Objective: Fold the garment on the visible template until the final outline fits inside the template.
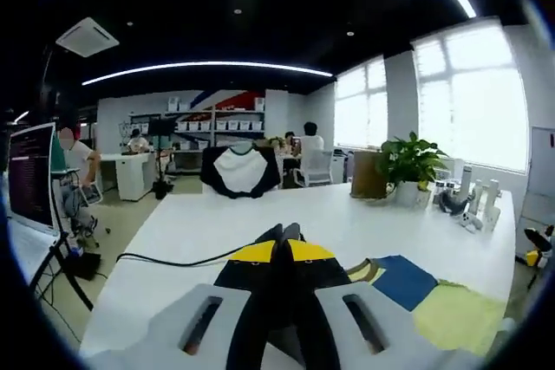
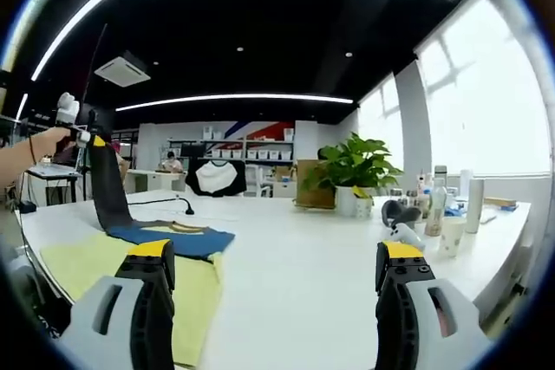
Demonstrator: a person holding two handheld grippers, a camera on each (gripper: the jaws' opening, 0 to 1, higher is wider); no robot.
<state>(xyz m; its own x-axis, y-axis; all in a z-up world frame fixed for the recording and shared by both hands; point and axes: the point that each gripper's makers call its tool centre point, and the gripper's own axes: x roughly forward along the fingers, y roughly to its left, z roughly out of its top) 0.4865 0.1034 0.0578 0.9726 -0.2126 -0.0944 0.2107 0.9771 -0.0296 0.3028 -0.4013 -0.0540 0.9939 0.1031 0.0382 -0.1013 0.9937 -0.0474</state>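
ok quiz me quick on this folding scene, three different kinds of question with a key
1. True or false: the right claw is open and holds nothing.
2. What is the left claw shut on?
a) the dark blue garment with a tan collar
b) a potted green plant
c) a white cup
3. Fill in the blank: the garment lies partly on a ____ flat template on the white table.

Key: 1 true; 2 a; 3 yellow-green
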